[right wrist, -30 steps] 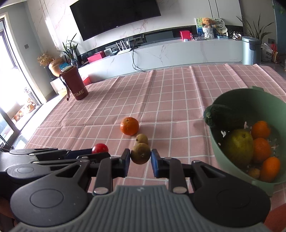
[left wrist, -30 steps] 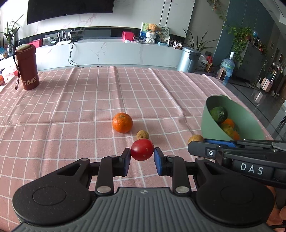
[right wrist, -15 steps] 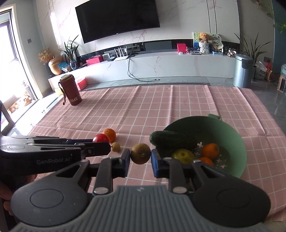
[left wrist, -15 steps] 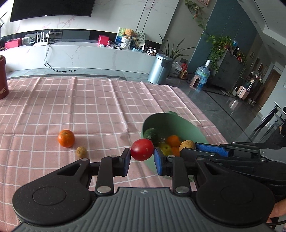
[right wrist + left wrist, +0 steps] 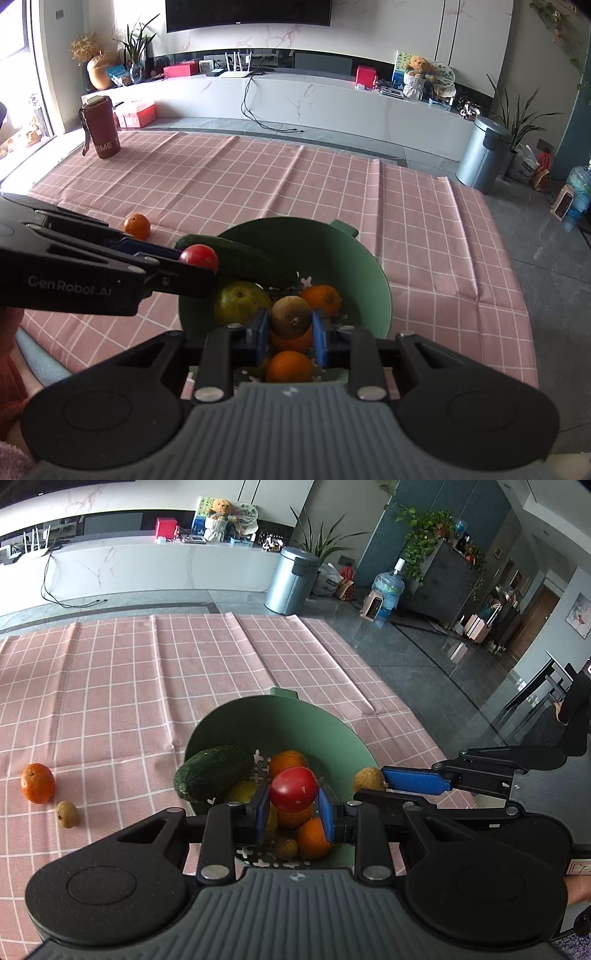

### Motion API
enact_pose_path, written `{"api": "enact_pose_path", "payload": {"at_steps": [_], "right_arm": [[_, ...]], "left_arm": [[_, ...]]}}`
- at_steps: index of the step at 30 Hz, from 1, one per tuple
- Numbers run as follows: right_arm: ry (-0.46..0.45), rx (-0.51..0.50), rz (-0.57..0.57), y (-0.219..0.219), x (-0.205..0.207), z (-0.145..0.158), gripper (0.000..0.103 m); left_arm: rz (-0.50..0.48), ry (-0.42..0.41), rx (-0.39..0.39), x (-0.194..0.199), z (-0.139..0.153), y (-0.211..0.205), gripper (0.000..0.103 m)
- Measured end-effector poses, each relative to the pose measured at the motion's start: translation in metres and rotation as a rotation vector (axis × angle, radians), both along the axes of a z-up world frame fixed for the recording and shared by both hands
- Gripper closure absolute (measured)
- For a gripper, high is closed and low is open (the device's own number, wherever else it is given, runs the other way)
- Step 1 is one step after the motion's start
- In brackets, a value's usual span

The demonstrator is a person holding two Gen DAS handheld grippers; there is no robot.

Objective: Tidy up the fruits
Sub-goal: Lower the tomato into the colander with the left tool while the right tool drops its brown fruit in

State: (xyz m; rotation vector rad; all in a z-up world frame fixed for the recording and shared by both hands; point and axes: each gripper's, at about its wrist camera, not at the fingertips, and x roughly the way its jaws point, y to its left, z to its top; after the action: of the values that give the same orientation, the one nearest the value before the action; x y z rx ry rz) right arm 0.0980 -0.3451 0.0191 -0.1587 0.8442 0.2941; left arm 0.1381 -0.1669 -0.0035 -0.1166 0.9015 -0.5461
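My left gripper (image 5: 294, 808) is shut on a red tomato (image 5: 294, 789) and holds it above the green bowl (image 5: 284, 716). My right gripper (image 5: 290, 332) is shut on a small brown fruit (image 5: 290, 316), also above the bowl (image 5: 373, 280). The bowl holds a dark cucumber (image 5: 212, 771), a yellow-green pear (image 5: 238, 302) and several oranges (image 5: 321, 298). The right gripper and its brown fruit (image 5: 367, 780) show at the bowl's right rim in the left wrist view. The left gripper with the tomato (image 5: 199, 257) shows at the bowl's left in the right wrist view.
An orange (image 5: 37, 783) and a small brown fruit (image 5: 67, 814) lie on the pink checked tablecloth (image 5: 147, 686) left of the bowl. A dark red flask (image 5: 101, 127) stands at the table's far left corner. The table edge and floor lie to the right.
Both grippers have moved right with their fruits, from over the tablecloth to above the green bowl. The orange and the small brown fruit stayed on the cloth.
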Motion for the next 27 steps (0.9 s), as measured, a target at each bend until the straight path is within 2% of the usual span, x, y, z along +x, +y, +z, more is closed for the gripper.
{"api": "enact_pose_path", "payload": {"at_steps": [3, 13, 22, 27], "right_arm": [[0.028, -0.04, 0.029, -0.005, 0.012, -0.009, 0.082], [0.129, -0.117, 0.111, -0.008, 0.05, -0.047, 0.082], [0.172, -0.147, 0.136, -0.009, 0.068, -0.065, 0.082], [0.189, -0.153, 0.147, -0.008, 0.069, -0.07, 0.082]], "left_arm": [[-0.001, 0.024, 0.026, 0.013, -0.01, -0.01, 0.072], [-0.042, 0.086, 0.182, 0.042, -0.032, -0.044, 0.072], [-0.1, 0.04, 0.304, 0.044, -0.034, -0.06, 0.071], [-0.105, 0.037, 0.331, 0.043, -0.033, -0.063, 0.071]]}}
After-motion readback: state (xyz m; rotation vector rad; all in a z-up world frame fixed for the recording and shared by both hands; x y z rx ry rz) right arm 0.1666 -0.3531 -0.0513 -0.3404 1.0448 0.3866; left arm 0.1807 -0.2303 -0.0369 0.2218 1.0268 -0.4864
